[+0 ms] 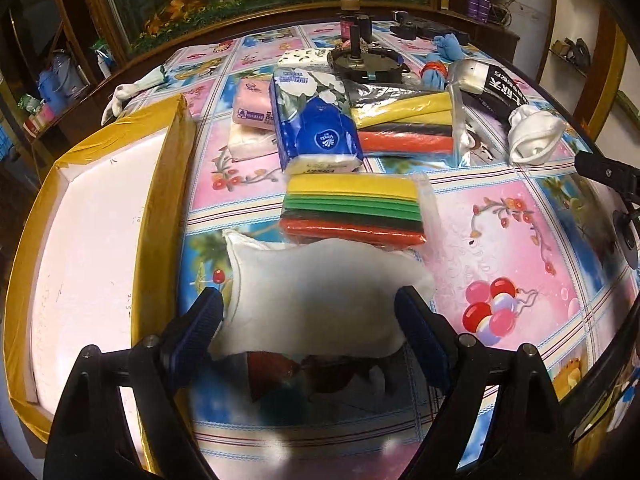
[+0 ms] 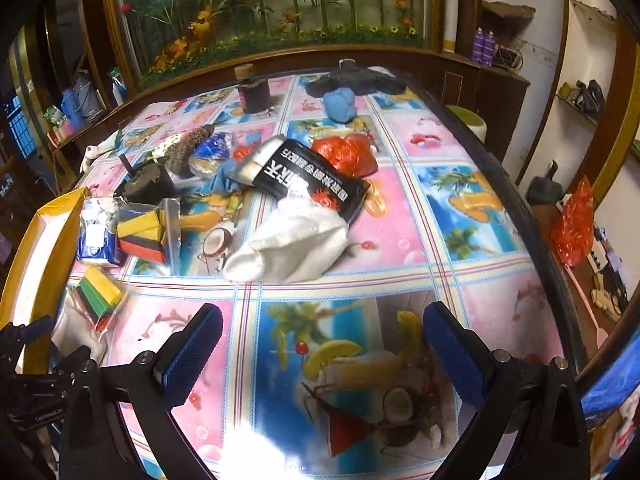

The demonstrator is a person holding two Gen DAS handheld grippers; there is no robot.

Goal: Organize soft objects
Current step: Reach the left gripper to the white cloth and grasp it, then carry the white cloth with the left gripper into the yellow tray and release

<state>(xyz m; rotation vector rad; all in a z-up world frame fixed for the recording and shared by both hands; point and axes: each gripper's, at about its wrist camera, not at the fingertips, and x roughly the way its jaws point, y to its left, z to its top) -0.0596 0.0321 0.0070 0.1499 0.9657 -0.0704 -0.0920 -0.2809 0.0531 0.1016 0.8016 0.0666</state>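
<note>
My left gripper (image 1: 310, 312) is open, its fingers on either side of a white soft pad (image 1: 320, 296) lying on the table, not clamped on it. Beyond the pad lies a bag of coloured sponge strips (image 1: 354, 212), then a blue tissue pack (image 1: 314, 120), a second bag of strips (image 1: 404, 124) and a pink tissue pack (image 1: 254, 104). A yellow-rimmed white foam box (image 1: 92, 224) stands open at the left. My right gripper (image 2: 322, 340) is open and empty above the tablecloth. Ahead of it lies a white sock (image 2: 296, 244) against a black packet (image 2: 308, 180).
The round table (image 2: 420, 208) has a colourful plastic cloth. At the back are a dark jar (image 2: 253, 94), a blue cloth lump (image 2: 339, 105), a red plastic bag (image 2: 348, 154) and a black round device (image 1: 366, 62). The table edge curves close on the right.
</note>
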